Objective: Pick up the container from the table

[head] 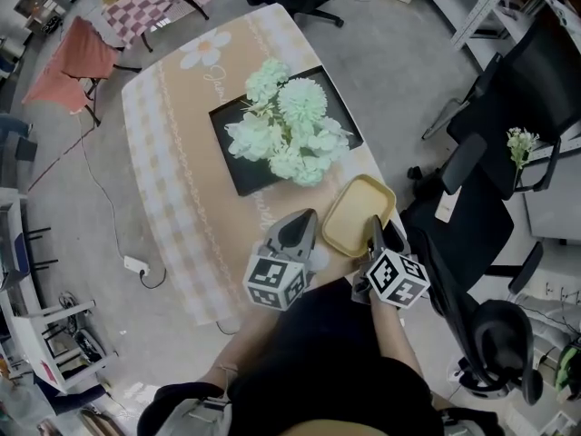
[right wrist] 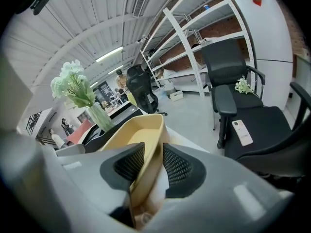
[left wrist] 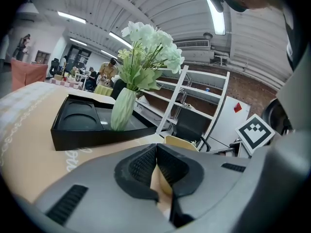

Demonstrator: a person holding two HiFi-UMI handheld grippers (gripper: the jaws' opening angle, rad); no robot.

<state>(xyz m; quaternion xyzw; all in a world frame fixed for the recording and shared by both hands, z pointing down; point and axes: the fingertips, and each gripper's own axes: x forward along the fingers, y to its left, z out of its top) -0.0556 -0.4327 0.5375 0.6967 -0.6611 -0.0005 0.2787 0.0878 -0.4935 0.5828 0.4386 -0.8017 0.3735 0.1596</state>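
Note:
A shallow yellow container (head: 356, 214) lies near the table's near right corner. In the right gripper view its near rim (right wrist: 138, 130) stands between the two pads of my right gripper (right wrist: 153, 147), one pad inside the container and one outside. The jaws are spread wide and I see no squeeze on the wall. In the head view my right gripper (head: 374, 223) sits at the container's right edge. My left gripper (head: 309, 214) is just left of the container, apart from it. Its pads meet at the tips (left wrist: 156, 147) with nothing between them, and the container (left wrist: 181, 141) shows just beyond.
A black tray (head: 238, 166) with a vase of pale green flowers (head: 289, 121) stands mid-table, just behind the container. The table (head: 172, 153) has a peach cloth, and its edge runs close by the container. Black office chairs (head: 472, 234) stand to the right.

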